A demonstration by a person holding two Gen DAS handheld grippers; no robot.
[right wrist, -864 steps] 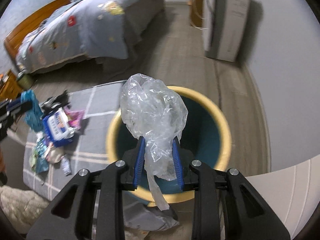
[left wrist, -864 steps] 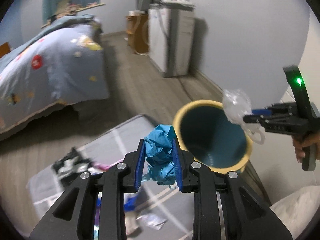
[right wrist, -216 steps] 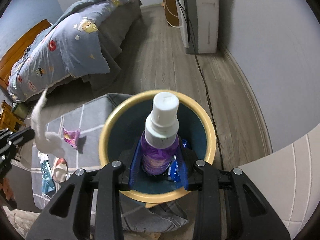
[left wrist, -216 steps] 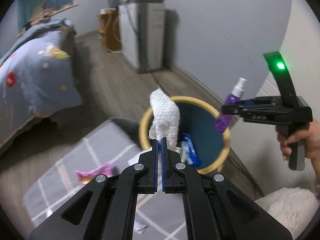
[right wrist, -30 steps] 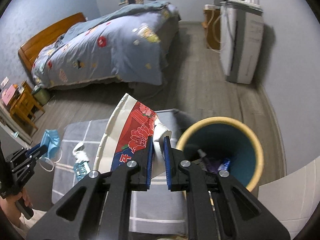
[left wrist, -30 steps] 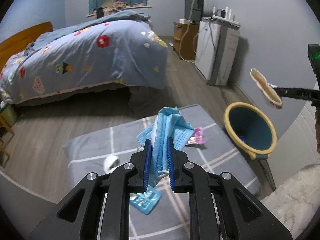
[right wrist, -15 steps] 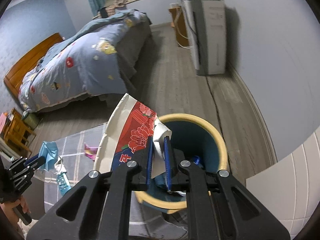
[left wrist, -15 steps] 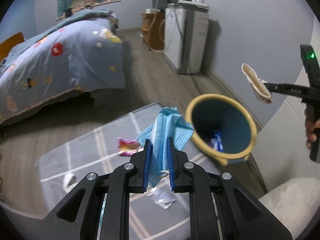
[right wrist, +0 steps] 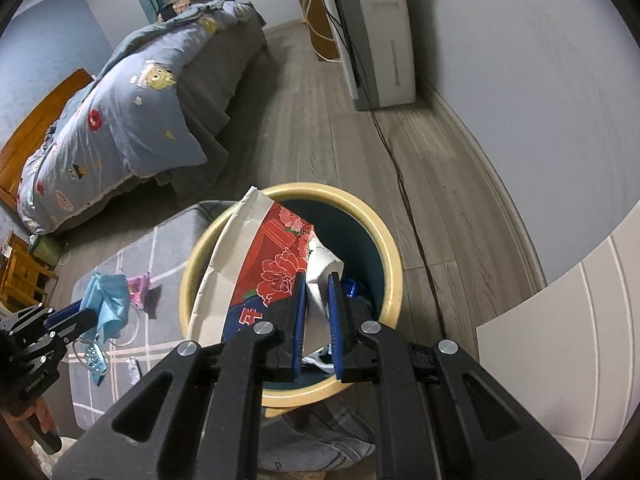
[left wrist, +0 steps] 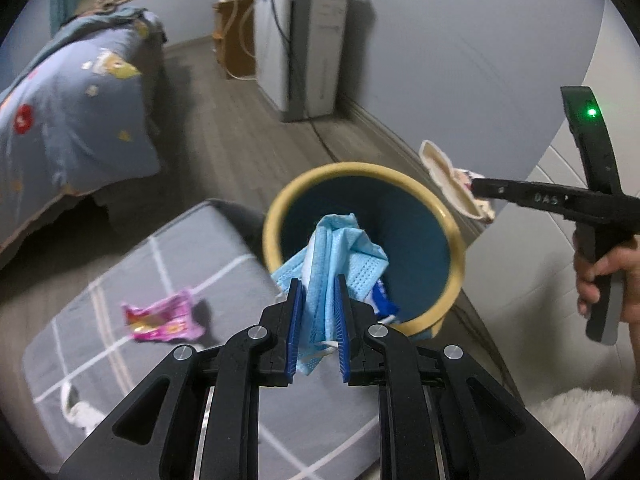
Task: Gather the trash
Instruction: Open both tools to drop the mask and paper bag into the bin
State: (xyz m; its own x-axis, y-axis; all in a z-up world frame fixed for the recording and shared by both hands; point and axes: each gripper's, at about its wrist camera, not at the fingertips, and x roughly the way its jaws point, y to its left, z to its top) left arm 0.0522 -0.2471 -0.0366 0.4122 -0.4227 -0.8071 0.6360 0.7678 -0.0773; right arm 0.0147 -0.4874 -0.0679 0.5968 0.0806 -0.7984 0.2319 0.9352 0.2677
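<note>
Bedroom floor with a grey checked rug (left wrist: 168, 264) is where we're working, bed (left wrist: 72, 92) off to one side. From the left wrist view, our left gripper (left wrist: 318, 320) has its jaws clamped on a crumpled blue face mask (left wrist: 340, 252), held right at the near rim of the yellow bin (left wrist: 452, 220), and a pink wrapper (left wrist: 164, 316) is lying on the rug not picked up yet. Over in the right wrist view, our right gripper (right wrist: 316, 320) is pinched on a red-and-white paper wrapper (right wrist: 276, 264) that's hanging over the bin's (right wrist: 392, 256) mouth, with some blue trash already inside. So we'd say we're at the drop-off step for both pieces. Next move probably needs the mask nudged a bit further over the opening, then both jaws let go so stuff falls in and not onto the rug.
</note>
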